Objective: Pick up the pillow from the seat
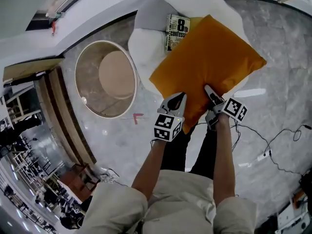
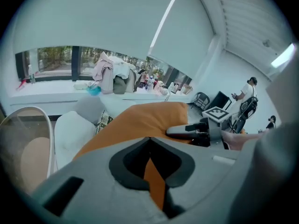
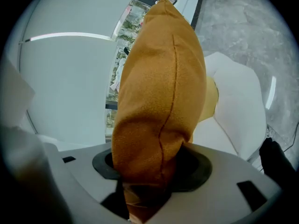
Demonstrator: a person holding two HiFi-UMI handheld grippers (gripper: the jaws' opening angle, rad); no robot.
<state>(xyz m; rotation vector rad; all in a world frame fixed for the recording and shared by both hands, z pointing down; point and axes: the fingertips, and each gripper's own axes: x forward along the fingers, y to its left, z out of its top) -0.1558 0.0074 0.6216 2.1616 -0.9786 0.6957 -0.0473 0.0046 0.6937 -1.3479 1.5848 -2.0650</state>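
orange pillow (image 1: 207,65) is over the white seat (image 1: 146,48), near edge clamped in the fingers of left gripper (image 1: 179,99) and right gripper (image 1: 210,91). left holds only thin fabric; it could slip, dropping that side onto the book (image 1: 176,30).

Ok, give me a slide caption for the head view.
Left gripper and right gripper clamp an orange pillow over a white seat with a book.
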